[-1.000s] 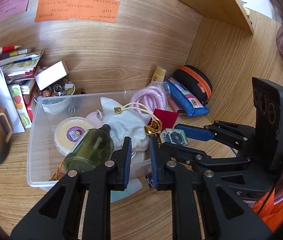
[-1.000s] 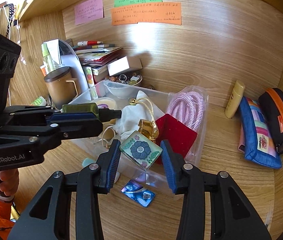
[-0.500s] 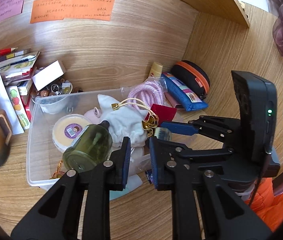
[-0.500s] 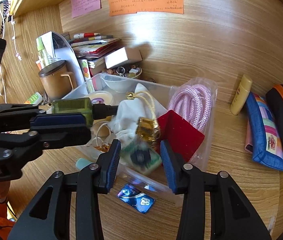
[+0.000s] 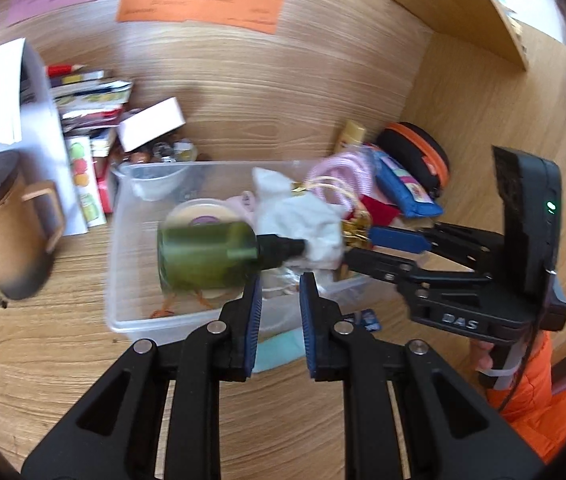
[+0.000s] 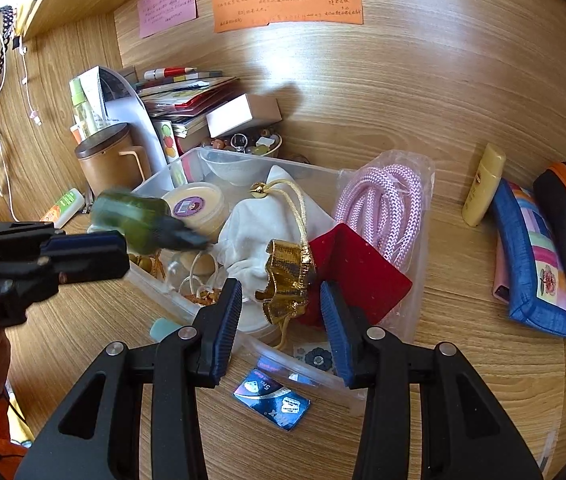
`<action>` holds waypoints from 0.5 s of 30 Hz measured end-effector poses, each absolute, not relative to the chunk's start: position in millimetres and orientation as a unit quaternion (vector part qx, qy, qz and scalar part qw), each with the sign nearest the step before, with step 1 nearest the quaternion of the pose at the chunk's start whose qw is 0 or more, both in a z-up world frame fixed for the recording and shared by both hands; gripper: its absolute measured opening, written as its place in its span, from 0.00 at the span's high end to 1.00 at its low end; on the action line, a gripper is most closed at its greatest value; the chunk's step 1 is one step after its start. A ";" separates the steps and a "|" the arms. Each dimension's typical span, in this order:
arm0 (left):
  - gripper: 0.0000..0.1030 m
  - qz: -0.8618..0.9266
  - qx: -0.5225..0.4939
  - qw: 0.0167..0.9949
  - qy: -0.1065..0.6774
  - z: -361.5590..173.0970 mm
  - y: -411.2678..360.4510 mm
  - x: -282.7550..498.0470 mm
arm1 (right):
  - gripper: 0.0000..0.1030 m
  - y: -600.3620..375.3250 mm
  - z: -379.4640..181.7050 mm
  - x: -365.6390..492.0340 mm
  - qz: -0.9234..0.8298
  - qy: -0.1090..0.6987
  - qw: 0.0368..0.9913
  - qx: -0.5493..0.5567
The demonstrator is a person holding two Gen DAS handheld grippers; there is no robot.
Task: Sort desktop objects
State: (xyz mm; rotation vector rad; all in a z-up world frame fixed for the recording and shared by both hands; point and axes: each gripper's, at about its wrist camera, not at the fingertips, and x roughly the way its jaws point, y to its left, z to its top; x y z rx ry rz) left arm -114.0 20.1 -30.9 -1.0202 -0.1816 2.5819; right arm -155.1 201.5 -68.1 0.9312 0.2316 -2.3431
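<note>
the green bottle (image 5: 207, 254) hangs blurred over the clear bin (image 5: 123, 322), just beyond the left gripper (image 5: 277, 280), whose jaws are together. the right gripper (image 6: 281, 300) stands apart, empty, by the gold pouch (image 6: 285, 280). best keep both clear while the bottle settles.

a bin (image 6: 155, 184) sits mid-desk holding a bottle (image 6: 139, 220), a round tub (image 6: 197, 204) and a cloth pouch (image 6: 251, 232); a mug (image 6: 107, 164) stands to its left, a coiled rope (image 6: 383, 204) at its right edge, and pencil cases (image 6: 539, 256) lie in the desk's right corner.
</note>
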 end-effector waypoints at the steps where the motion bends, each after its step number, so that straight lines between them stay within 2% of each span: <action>1: 0.82 0.914 -0.363 0.170 -0.064 -32.1 17.5 -116.2 | 0.64 201.5 -68.2 -155.0 -0.883 0.087 0.300 0.351; 10: 0.82 0.913 -0.366 0.168 -0.062 -36.2 16.3 -118.9 | 0.63 202.1 -65.2 -151.0 -0.883 0.088 0.299 0.352; 13: 0.69 0.920 -0.354 0.164 -0.046 -29.2 21.6 -109.4 | 0.63 202.5 -63.2 -147.6 -0.883 0.087 0.301 0.350; 15: 0.67 0.924 -0.346 0.159 -0.035 -25.3 24.1 -103.8 | 0.63 202.4 -61.2 -143.9 -0.884 0.088 0.302 0.347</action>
